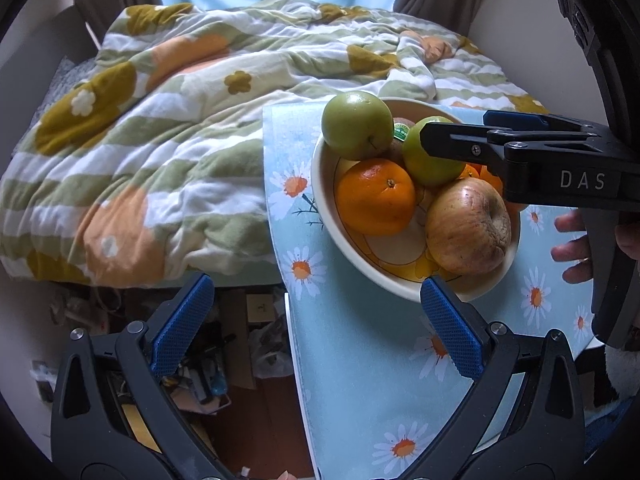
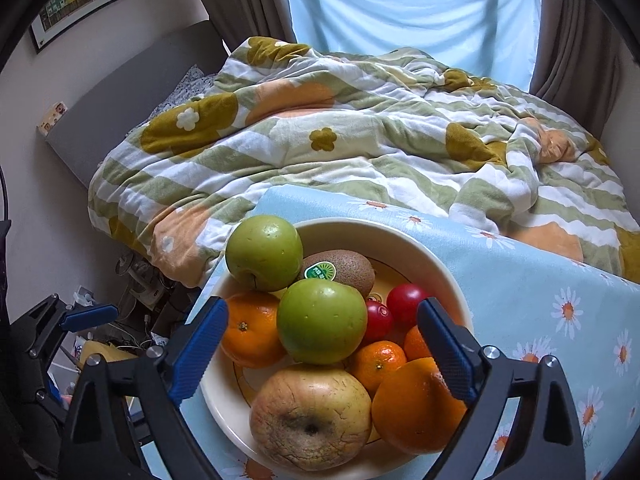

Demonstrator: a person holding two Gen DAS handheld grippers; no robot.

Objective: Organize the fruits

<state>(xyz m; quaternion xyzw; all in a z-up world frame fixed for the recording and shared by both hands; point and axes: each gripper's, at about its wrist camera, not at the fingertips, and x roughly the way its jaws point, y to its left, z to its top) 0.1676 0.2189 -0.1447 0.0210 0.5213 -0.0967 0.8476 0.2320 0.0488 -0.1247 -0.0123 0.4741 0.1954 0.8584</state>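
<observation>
The bowl stands on a surface covered by a light-blue daisy-print cloth, near its left edge and just beside a bed with a floral duvet. All fruit in view lies inside the bowl. A green apple sits at the far left against the rim; a second green apple rests on top of the pile near the middle. A kiwi with a green sticker lies between and behind them. An orange lies at the left, under the second green apple. A wrinkled yellow-red apple occupies the near side, touching a large orange at the near right. A small mandarin sits between these and the middle apple, with a further orange fruit partly hidden behind the finger. Two red round fruits lie at the right, toward the back. The right gripper hangs over the bowl, jaws spread wide; the pile lies between the fingers, and the pads press on nothing. The left view shows it reaching in from the right over the fruit, with fingers of a hand on its handle. The left gripper is also spread and empty, held above the surface's left edge, its right finger in front of the bowl's near rim, its left finger over the cluttered floor.
</observation>
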